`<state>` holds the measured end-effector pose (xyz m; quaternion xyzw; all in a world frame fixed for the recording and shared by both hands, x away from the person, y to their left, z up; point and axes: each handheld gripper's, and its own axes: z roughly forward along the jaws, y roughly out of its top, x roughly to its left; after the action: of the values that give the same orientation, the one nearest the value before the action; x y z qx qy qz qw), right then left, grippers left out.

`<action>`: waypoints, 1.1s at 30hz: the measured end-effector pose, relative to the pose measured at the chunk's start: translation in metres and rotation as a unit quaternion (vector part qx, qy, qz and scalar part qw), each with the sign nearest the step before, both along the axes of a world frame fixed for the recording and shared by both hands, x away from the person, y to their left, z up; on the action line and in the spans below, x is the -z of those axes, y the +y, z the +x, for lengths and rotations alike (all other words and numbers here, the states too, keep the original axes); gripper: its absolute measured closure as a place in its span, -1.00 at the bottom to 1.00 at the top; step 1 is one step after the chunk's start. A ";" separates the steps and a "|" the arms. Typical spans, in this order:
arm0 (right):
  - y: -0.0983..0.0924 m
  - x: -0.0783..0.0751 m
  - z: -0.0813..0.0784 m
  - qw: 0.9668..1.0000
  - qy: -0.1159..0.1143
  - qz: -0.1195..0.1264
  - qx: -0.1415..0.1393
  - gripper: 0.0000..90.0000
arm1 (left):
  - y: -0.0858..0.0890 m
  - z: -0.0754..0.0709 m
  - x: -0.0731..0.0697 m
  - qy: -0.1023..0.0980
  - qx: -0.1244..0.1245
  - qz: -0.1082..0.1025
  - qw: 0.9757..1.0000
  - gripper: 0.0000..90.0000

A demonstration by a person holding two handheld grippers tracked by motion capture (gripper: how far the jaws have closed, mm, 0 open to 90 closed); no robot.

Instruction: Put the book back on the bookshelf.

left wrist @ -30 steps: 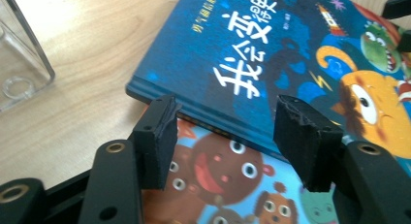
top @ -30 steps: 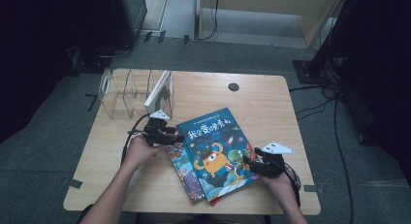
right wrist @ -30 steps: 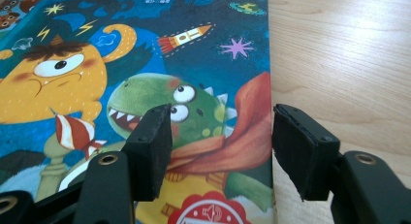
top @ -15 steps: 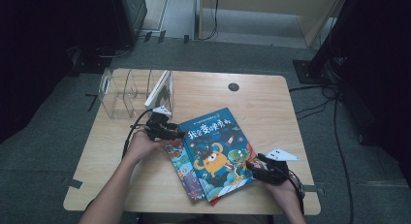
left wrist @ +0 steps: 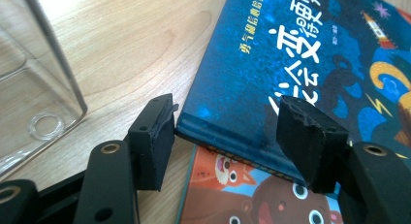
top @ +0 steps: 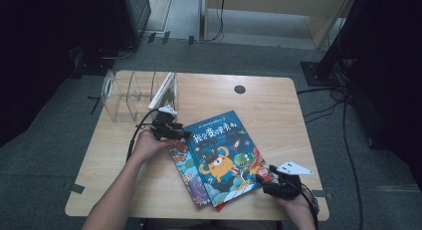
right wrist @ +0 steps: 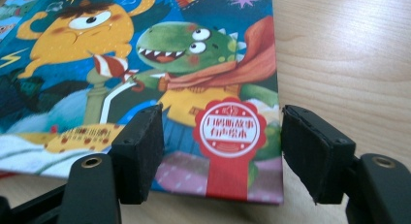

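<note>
The wooden table [top: 278, 100] bears a clear organizer [top: 130, 93] and stacked picture books [top: 219, 158].

Blue picture book [top: 224, 155] flat atop another

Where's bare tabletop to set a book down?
Free: the far right of the table, between the blue book and the grommet hole; also the near left corner. Crowded: far left with the clear rack, and the centre with stacked books.

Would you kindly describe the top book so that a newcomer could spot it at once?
On the wooden table, in front of the clear plastic organizer, lies a small stack of picture books. The top book is dark blue, showing an orange monster and a green dinosaur; the book beneath is orange.
</note>
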<state>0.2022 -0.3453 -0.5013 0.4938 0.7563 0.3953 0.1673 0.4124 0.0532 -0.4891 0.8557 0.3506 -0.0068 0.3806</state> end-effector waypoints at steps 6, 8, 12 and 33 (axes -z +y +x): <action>-0.002 0.001 -0.008 1.000 0.003 0.000 -0.014 -0.42 | -0.006 0.001 0.002 0.008 -0.010 0.001 1.000 -0.16; -0.002 0.001 -0.008 1.000 0.005 0.002 -0.013 -0.42 | -0.007 0.001 0.003 0.002 -0.007 0.003 1.000 -0.17; -0.002 0.001 -0.009 1.000 0.002 -0.002 -0.014 -0.42 | -0.006 0.002 0.004 0.011 -0.011 -0.002 1.000 -0.18; -0.016 0.002 -0.014 0.999 0.007 -0.038 -0.005 -0.33 | -0.001 -0.009 -0.001 0.031 0.005 0.011 0.999 -0.19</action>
<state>0.1882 -0.3608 -0.5031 0.4864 0.7744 0.3631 0.1788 0.4031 0.0524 -0.4881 0.8610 0.3578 -0.0312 0.3601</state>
